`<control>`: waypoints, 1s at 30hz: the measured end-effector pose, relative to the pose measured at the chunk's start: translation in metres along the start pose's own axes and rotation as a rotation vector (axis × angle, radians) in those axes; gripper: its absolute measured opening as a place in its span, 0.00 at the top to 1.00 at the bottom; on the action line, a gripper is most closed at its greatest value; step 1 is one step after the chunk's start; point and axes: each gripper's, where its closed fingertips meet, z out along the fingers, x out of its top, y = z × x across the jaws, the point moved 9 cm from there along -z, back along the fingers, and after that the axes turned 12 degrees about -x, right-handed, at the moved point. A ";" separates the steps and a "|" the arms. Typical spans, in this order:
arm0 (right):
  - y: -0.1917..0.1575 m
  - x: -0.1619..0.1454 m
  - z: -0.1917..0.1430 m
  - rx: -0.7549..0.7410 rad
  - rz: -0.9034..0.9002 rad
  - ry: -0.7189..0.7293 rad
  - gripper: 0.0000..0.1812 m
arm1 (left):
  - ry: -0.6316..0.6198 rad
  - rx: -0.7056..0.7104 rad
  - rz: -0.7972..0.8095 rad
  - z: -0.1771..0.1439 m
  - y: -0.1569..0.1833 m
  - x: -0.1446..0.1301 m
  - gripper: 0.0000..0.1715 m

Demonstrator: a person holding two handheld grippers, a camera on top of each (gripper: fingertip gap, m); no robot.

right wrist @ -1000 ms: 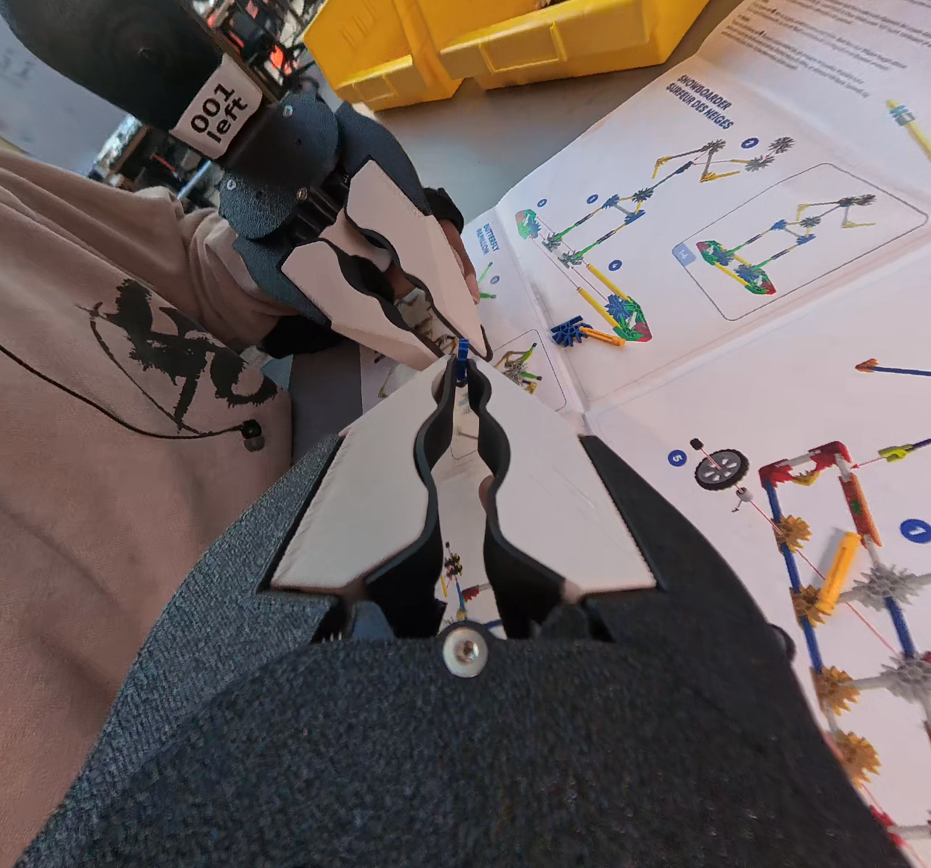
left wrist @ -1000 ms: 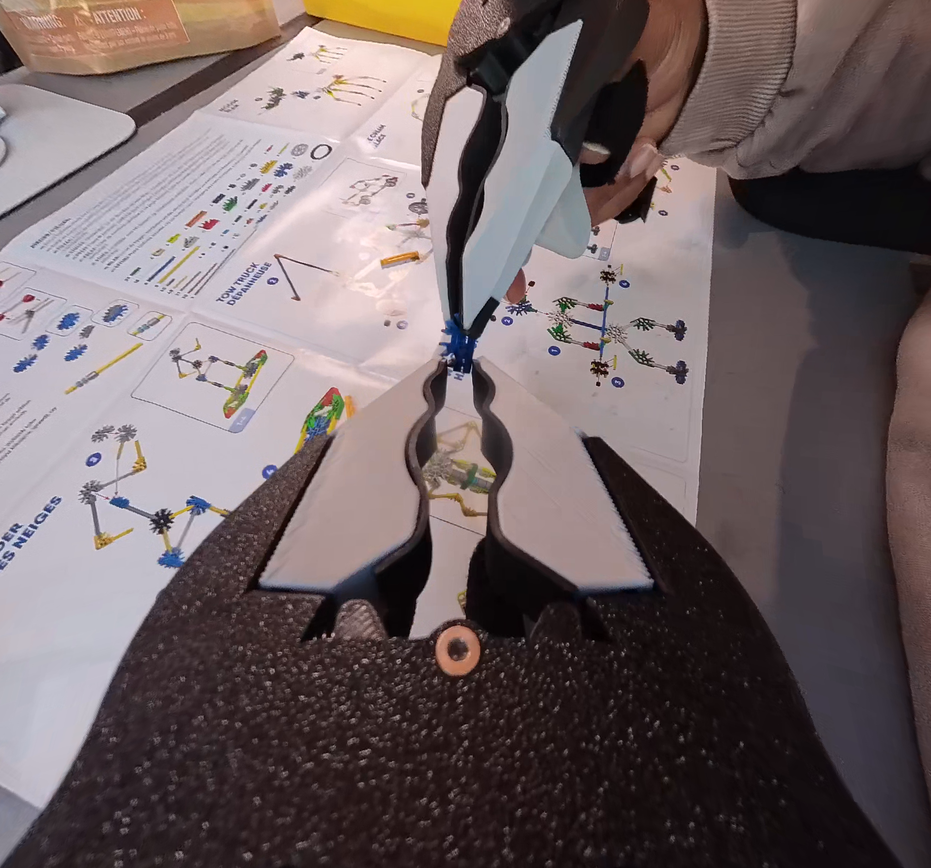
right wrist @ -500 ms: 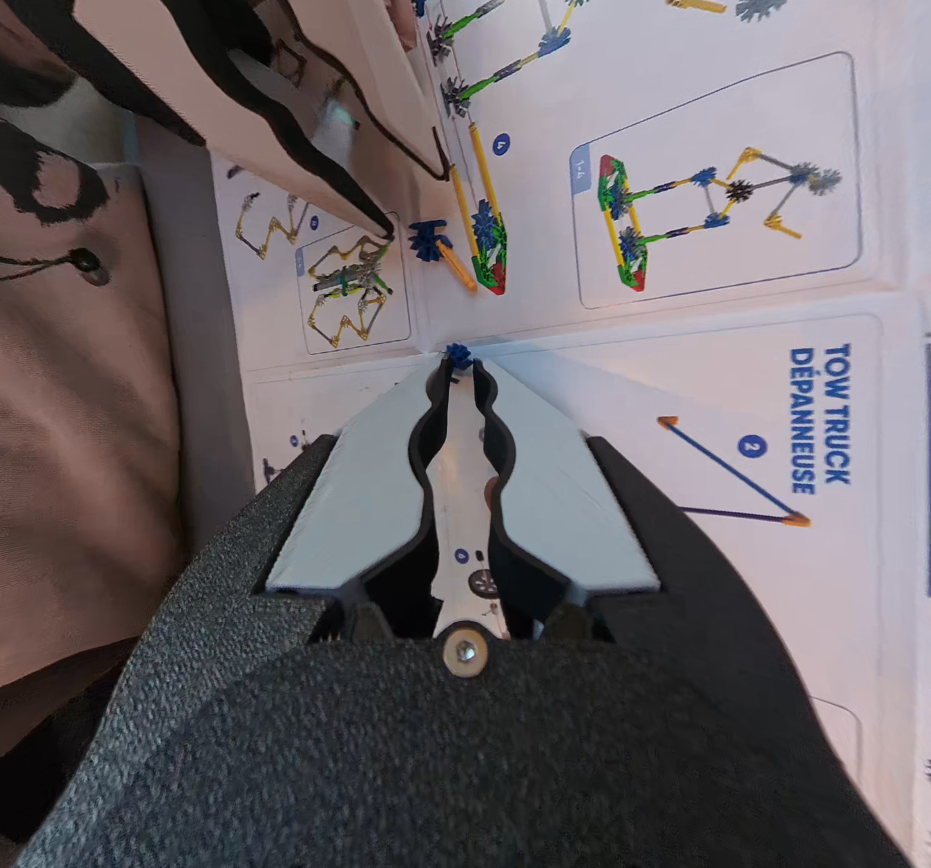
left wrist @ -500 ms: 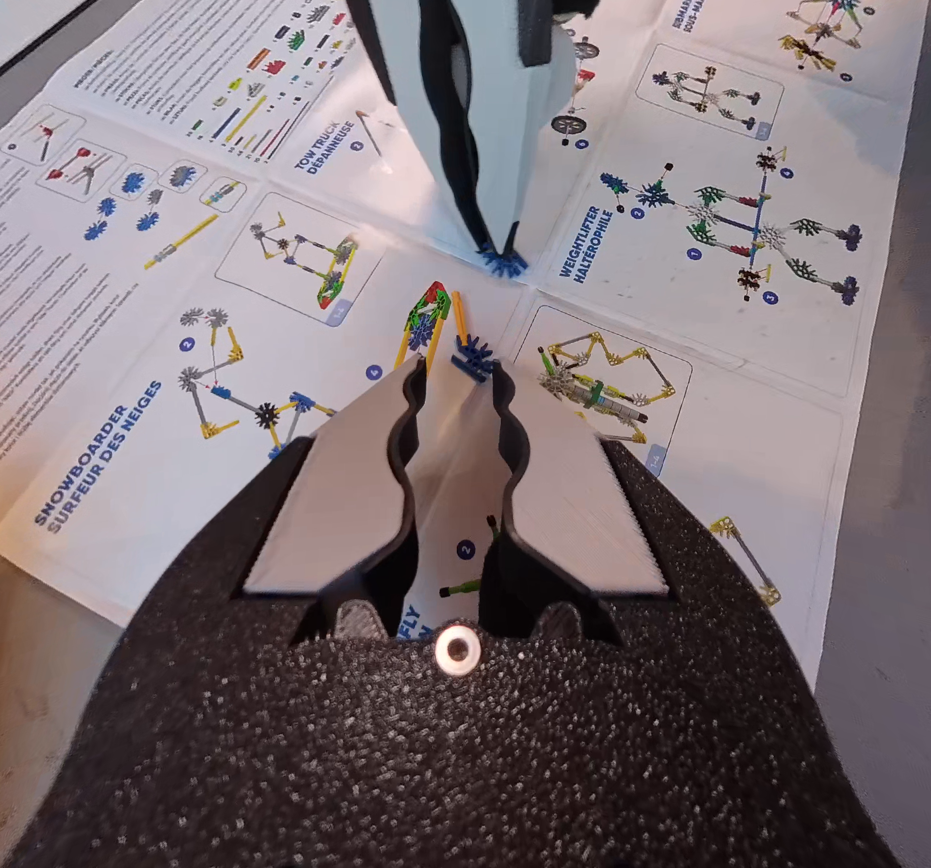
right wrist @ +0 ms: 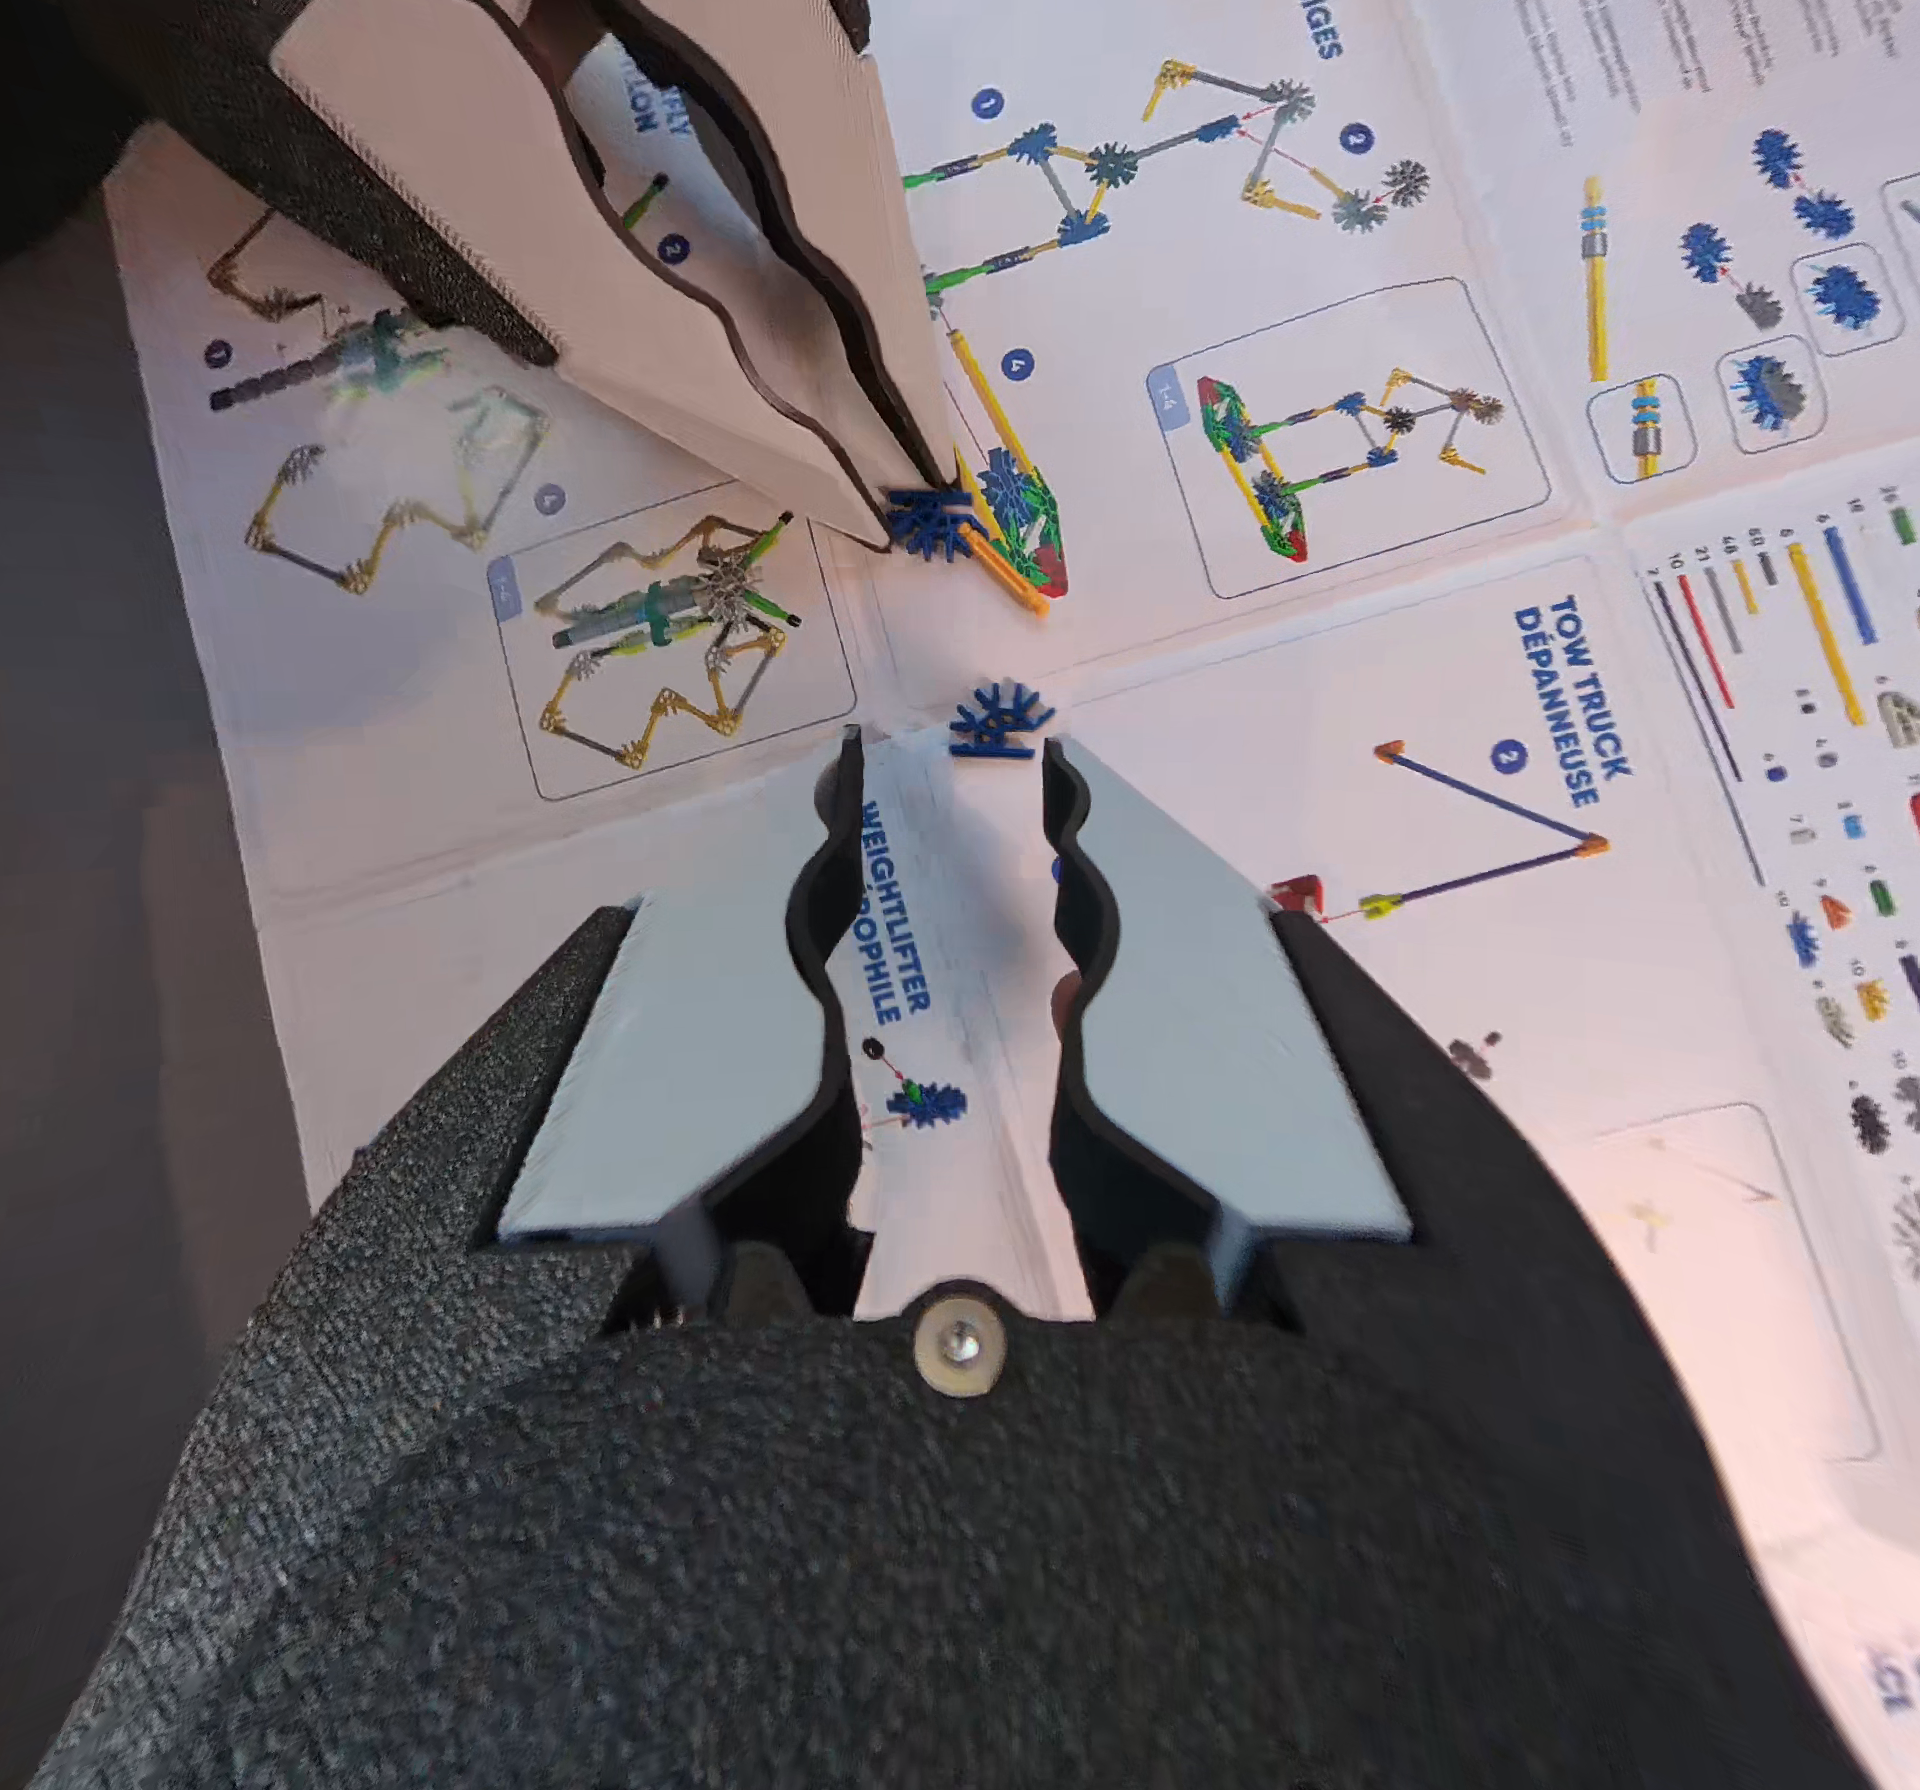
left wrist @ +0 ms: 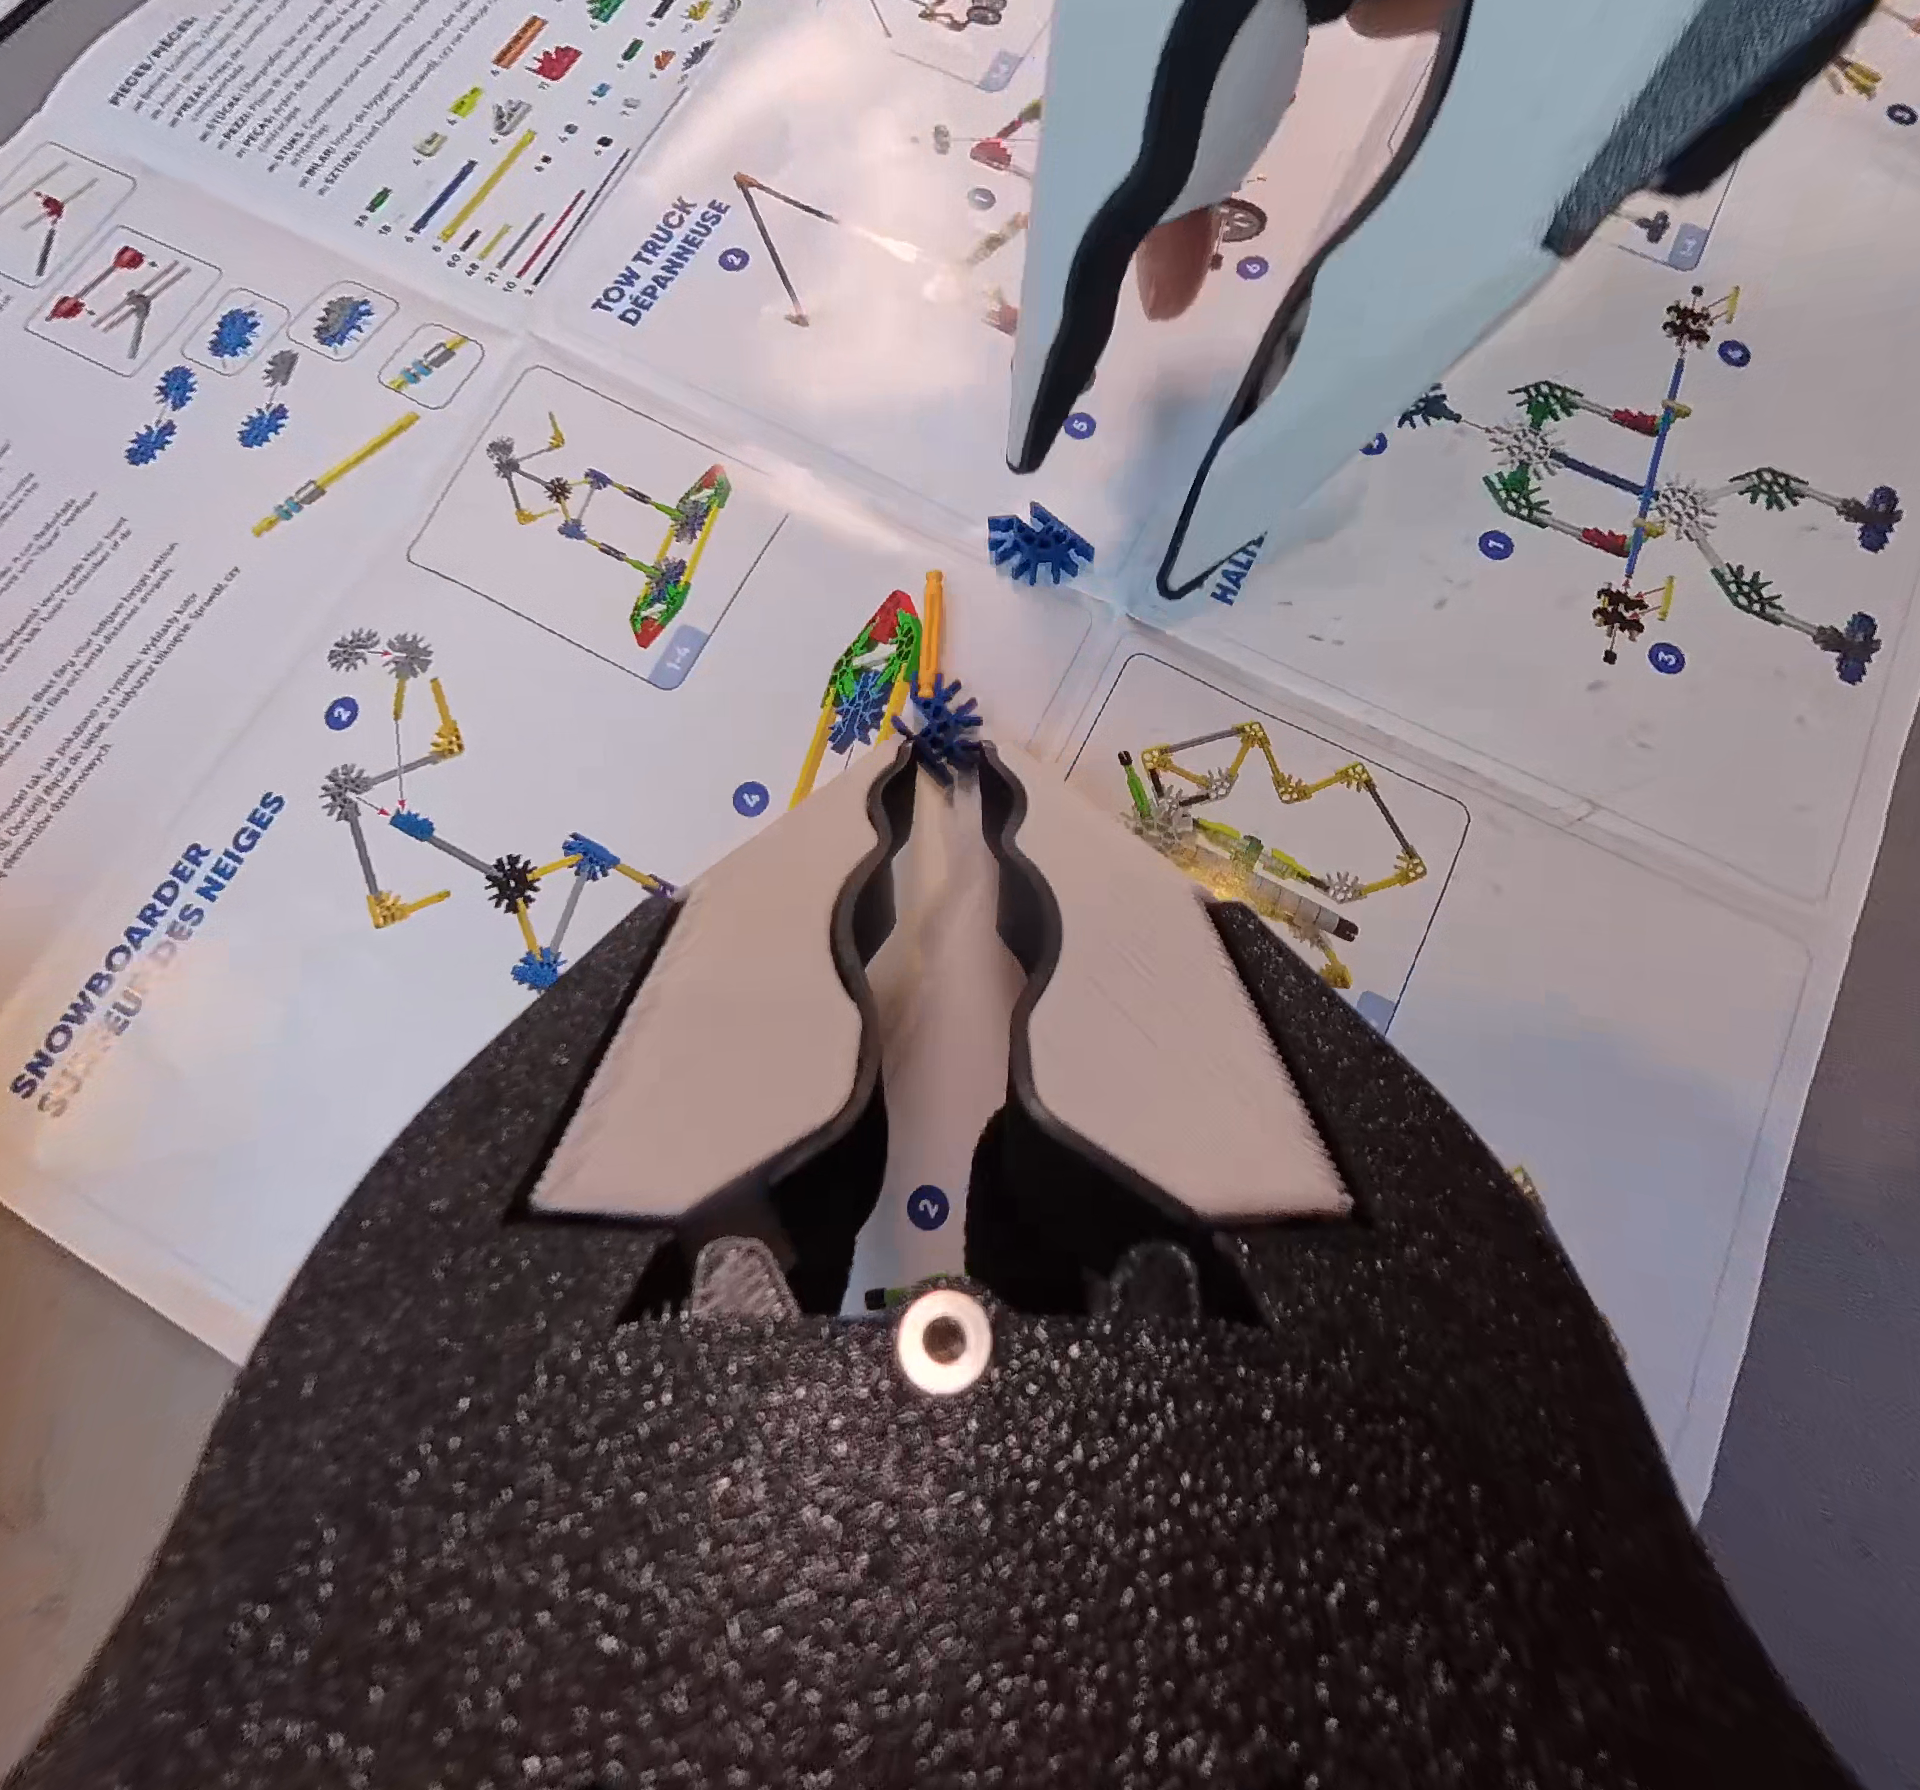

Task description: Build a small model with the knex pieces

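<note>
My left gripper (left wrist: 943, 753) is shut on a small blue spoked connector (left wrist: 943, 714) with a short orange-yellow rod (left wrist: 932, 628) plugged into it. It holds them low over the paper instruction sheet (left wrist: 312, 1065). The right wrist view shows this gripper (right wrist: 909, 509) from the side with the connector (right wrist: 928, 525) and rod (right wrist: 1003, 571) at its tips. My right gripper (right wrist: 951, 748) is open and empty. A second blue connector (right wrist: 997, 717) lies flat on the sheet just beyond its fingertips. In the left wrist view this loose connector (left wrist: 1039, 545) lies by the open right gripper (left wrist: 1101, 525).
The big printed sheet (right wrist: 1143, 597) with model diagrams covers most of the grey table (left wrist: 1849, 1013). Bare table shows to the right in the left wrist view and at the left (right wrist: 104, 909) in the right wrist view. A person's fingertip (left wrist: 1169, 275) shows behind the right gripper's fingers. Left tips to right tips: about 5 centimetres.
Both grippers came down from mid-air to the sheet. The right gripper opened and left its blue connector on the paper. The left gripper closed on the connector with the rod.
</note>
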 end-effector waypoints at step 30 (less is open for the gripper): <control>-0.006 -0.003 0.009 -0.118 0.114 -0.018 0.91 | -0.141 -0.301 0.261 0.009 -0.021 0.018 0.91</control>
